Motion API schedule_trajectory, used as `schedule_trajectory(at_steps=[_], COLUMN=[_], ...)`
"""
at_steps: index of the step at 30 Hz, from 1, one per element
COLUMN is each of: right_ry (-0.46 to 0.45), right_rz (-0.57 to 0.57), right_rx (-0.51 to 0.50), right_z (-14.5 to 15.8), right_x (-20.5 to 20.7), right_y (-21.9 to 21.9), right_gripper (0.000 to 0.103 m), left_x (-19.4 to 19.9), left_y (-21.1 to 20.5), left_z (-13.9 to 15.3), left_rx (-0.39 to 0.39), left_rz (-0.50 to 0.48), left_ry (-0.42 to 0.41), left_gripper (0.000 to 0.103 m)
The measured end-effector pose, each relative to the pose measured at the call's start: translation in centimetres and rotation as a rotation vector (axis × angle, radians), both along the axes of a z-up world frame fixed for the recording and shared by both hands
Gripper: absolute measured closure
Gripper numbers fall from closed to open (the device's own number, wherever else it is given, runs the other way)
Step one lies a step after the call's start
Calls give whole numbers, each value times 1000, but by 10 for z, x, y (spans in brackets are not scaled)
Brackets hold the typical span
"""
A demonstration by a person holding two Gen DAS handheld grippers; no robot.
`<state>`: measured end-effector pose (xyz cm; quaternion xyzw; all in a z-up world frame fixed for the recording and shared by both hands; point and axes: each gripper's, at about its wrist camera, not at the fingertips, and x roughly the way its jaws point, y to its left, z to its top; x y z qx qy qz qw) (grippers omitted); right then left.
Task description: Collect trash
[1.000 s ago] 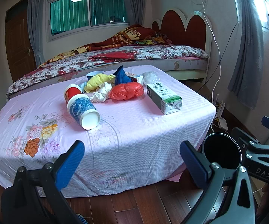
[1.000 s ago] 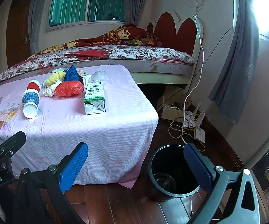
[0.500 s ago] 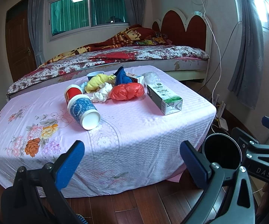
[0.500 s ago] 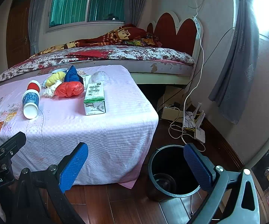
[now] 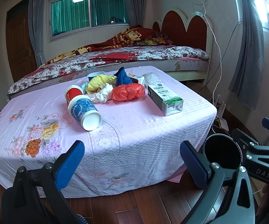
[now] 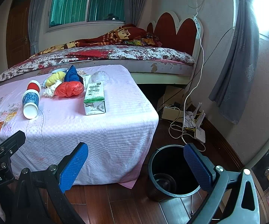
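Bedroom surface [image 5: 153, 123] | both tools wide open, empty | risk: blue cup [image 5: 84, 112] at 11 o'clock rolls off when nudged | bin [image 6: 171, 173] untouched

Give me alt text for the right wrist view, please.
The open right gripper hovers empty above a black bin on the wood floor, beside a pink-clothed table holding a milk carton, a blue cup on its side and crumpled bags.

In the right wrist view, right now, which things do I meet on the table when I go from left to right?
Blue paper cup → red cup → red plastic bag → milk carton. Off the table, further right on the floor, the black trash bin.
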<state>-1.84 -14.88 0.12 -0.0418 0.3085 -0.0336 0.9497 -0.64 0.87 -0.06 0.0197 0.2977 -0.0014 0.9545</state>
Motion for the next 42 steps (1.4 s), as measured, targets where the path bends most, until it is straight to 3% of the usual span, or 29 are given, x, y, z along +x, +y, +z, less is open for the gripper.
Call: schedule_trajectory(at_steps=[20, 29, 33, 37, 42], right_ry=[26, 105, 72, 112, 87], right_rz=[55, 198, 237, 276, 335], right_rx=[12, 40, 34, 35, 46], right_z=[-12, -31, -26, -35, -36], right_x=[18, 77, 115, 151, 174], right_y=[2, 20, 34, 45, 64], right_gripper=[0, 0, 0, 0, 3], left_x=[16, 62, 92, 110, 133], left_y=[24, 63, 76, 79, 83], left_z=[-2, -15, -26, -34, -40], left_rx=[-1, 5, -40, -62, -72], left_rz=[49, 137, 209, 245, 283], left_ry=[0, 21, 46, 55, 53], left_gripper=[1, 1, 1, 1, 1])
